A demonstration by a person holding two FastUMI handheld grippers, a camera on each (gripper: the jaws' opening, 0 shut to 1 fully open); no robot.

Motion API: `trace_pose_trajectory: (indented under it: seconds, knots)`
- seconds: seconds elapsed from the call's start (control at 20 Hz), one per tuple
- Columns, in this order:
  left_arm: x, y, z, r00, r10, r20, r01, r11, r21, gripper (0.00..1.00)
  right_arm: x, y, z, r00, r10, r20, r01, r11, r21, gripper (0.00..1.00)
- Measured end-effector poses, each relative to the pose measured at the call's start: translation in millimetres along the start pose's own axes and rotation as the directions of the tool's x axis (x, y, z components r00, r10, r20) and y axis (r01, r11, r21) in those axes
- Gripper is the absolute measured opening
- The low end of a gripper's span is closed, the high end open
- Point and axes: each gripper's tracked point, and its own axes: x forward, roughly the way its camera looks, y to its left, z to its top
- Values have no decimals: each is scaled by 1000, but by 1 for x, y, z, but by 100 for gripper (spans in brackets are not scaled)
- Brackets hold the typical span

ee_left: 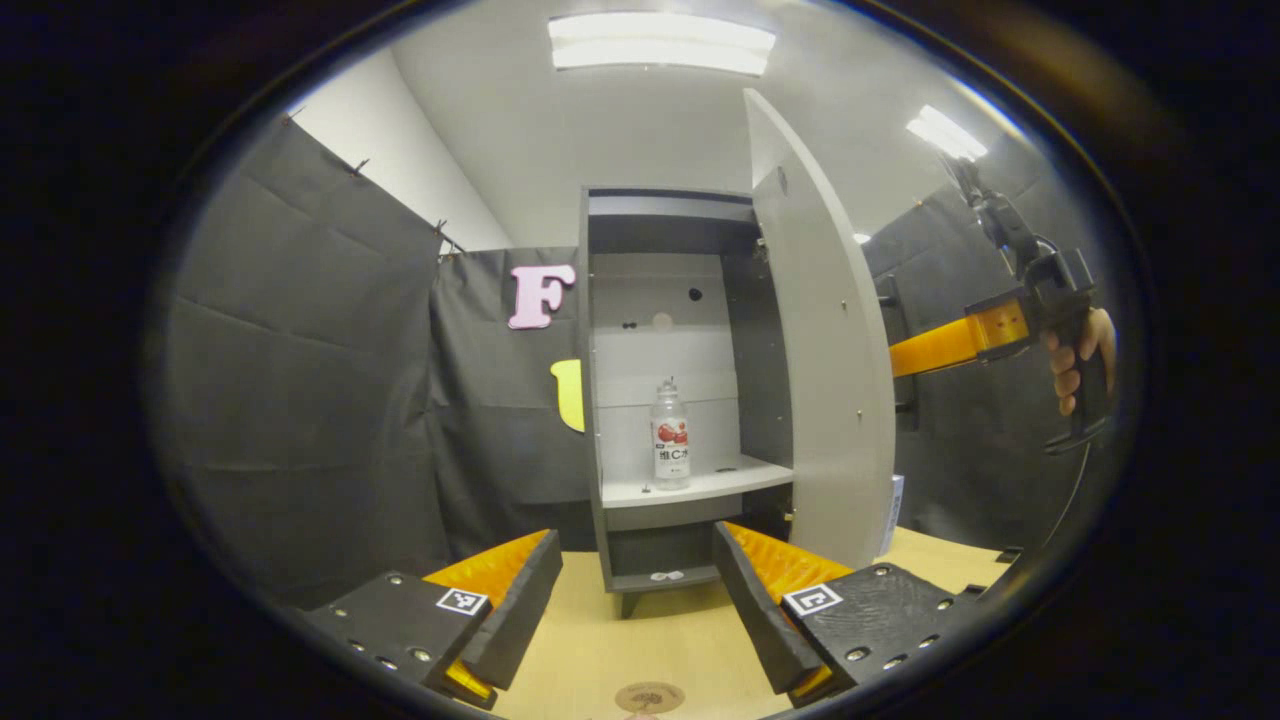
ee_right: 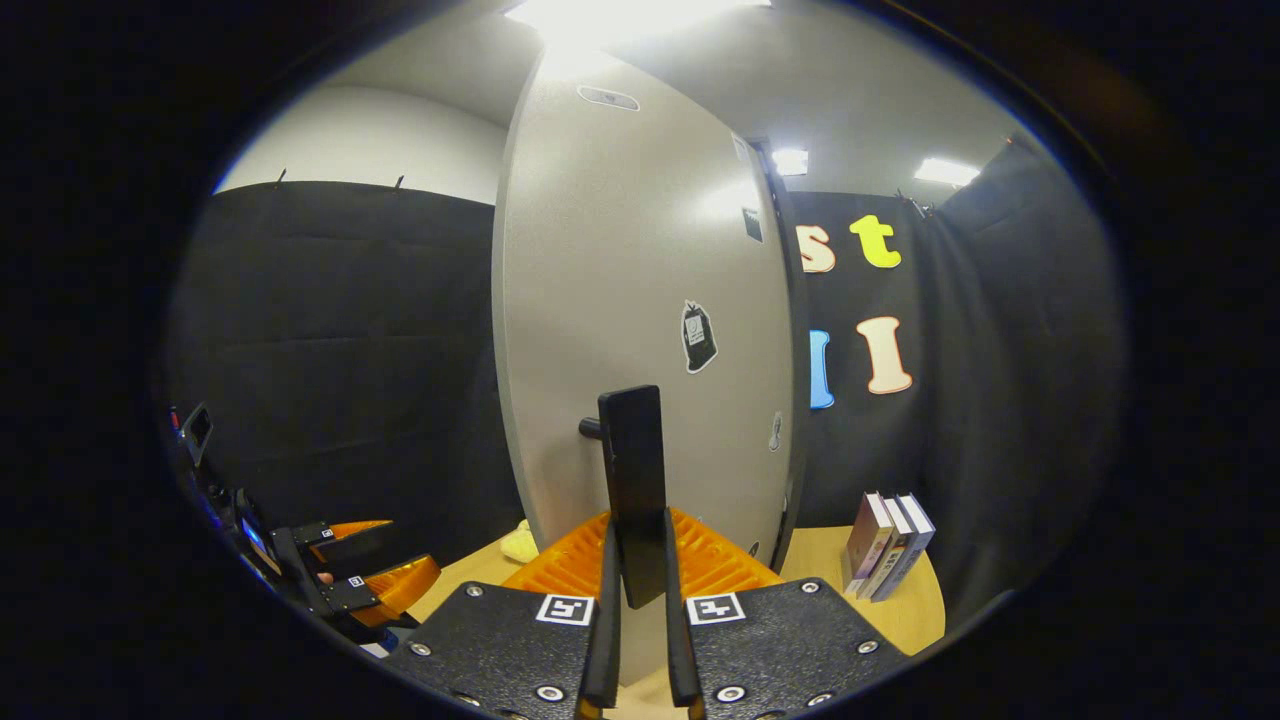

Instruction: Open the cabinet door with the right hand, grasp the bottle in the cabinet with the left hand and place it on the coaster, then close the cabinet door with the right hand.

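The grey cabinet [ee_left: 600,400] stands with its door [ee_left: 830,400] swung out to the right. A clear bottle [ee_left: 670,436] with a red-and-white label stands upright on the middle shelf [ee_left: 700,487]. My left gripper [ee_left: 640,610] is open and empty, low over the table and well short of the cabinet. A round brown coaster [ee_left: 650,697] lies just in front of it. In the right gripper view my right gripper [ee_right: 637,575] is shut on the black bar handle [ee_right: 630,470] of the door [ee_right: 640,280]. From the left gripper view its body [ee_left: 960,343] reaches behind the door, held by a hand [ee_left: 1080,365].
The wooden table [ee_left: 600,650] carries the cabinet. Three books [ee_right: 885,555] stand on it to the right of the door. A pale yellow thing [ee_right: 519,545] lies near the door's foot. The left gripper [ee_right: 350,575] shows at the lower left. Black cloth walls close the booth.
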Motion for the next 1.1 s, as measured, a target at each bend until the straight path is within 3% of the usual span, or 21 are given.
trace_pose_trajectory:
  seconds: [0.35, 0.8, 1.0, 1.05, 1.1]
  knots:
    - [3, -25, 9, 998, -55, 10, 55, 998, 10, 91, -14, -34, -9, 995, -95, -5, 95, 995, -31, 19]
    - [7, -35, 11, 997, -74, 4, 74, 997, 17, 89, -38, -90, -12, 968, -250, 17, 251, 968, -28, 19]
    - [11, -42, 10, 996, -84, 0, 84, 996, 23, 89, -50, -127, -14, 944, -328, 28, 327, 945, 16, 10]
    - [13, -44, 9, 996, -88, -2, 88, 996, 23, 89, -50, -126, -16, 950, -310, 25, 309, 950, 49, 2]
    - [16, -45, 8, 996, -91, -4, 91, 996, 22, 89, -51, -121, -16, 958, -285, 26, 282, 956, 76, 18]
